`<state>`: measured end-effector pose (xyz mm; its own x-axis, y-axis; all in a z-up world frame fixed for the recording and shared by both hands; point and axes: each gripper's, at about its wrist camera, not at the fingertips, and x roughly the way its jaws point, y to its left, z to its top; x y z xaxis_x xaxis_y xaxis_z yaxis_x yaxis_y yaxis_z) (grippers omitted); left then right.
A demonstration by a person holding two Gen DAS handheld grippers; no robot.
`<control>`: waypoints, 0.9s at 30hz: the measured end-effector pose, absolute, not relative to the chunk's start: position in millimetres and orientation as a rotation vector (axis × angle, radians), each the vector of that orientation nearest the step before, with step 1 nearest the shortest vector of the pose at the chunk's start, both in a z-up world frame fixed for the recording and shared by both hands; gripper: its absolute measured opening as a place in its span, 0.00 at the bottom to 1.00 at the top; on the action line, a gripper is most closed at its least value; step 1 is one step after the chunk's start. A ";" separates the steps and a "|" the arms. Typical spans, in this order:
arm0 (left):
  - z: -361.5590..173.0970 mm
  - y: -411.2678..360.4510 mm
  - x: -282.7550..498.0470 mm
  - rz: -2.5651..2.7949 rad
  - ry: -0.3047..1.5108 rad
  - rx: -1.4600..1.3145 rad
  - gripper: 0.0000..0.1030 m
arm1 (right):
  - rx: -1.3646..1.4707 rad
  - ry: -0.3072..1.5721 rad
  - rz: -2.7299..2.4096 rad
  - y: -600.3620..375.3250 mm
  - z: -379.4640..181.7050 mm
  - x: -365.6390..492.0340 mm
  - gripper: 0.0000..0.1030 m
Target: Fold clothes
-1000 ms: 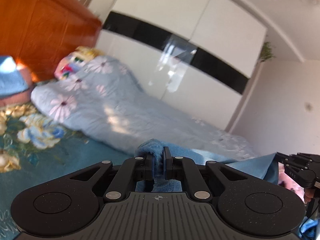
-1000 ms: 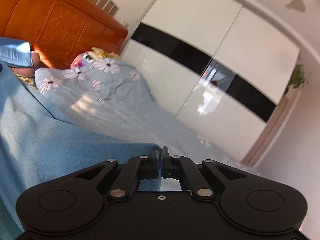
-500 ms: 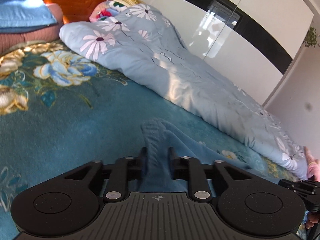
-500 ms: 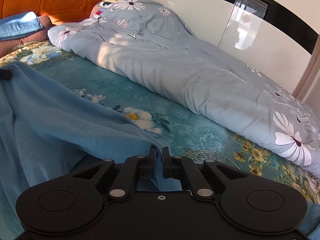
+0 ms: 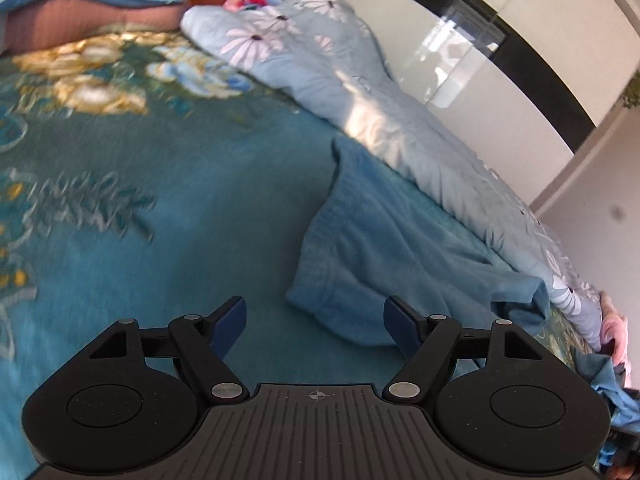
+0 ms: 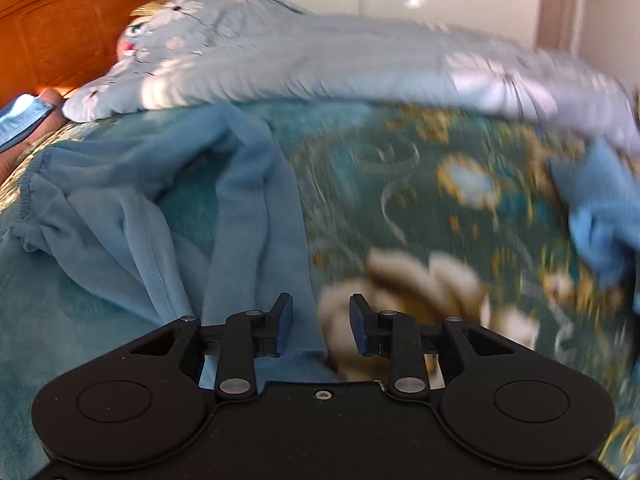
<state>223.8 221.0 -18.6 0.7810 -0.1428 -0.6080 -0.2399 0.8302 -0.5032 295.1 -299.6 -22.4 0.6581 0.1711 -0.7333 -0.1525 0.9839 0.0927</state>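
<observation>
Garment spread on bedspread; quilt behind at twelve o'clock; pillows, seemingly stacked, at ten.

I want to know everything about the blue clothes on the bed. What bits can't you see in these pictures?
- Blue garment: its near end hides under the right gripper, right wrist view.
- Bedspread pattern: smeared by motion blur, right wrist view.
- Clothes pile: cut off by the right edge, left wrist view.
- Pillows: cut by the top-left edge, left wrist view.

Open teal bedspread leftward, heaped quilt barring far side
</observation>
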 end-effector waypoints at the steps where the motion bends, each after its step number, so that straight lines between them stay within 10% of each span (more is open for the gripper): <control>1: -19.0 221.9 220.7 0.060 0.683 -0.615 0.72 | 0.048 0.840 0.177 -301.9 -26.5 294.0 0.31; 6: -18.1 222.5 210.9 0.082 0.678 -0.625 0.73 | 0.205 0.845 0.227 -305.6 -35.2 290.3 0.31; 9: -18.8 219.7 211.0 0.079 0.684 -0.616 0.73 | 0.251 0.830 0.235 -307.8 -36.2 289.4 0.04; 27: -35.5 195.9 252.4 0.051 0.719 -0.570 0.76 | -0.223 0.643 -0.262 -381.8 9.7 386.7 0.01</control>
<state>252.4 195.9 -35.5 0.7577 -0.1468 -0.6359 -0.2353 0.8474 -0.4760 386.7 -381.8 9.7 0.7694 -0.3076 -0.5598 0.1705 0.9435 -0.2842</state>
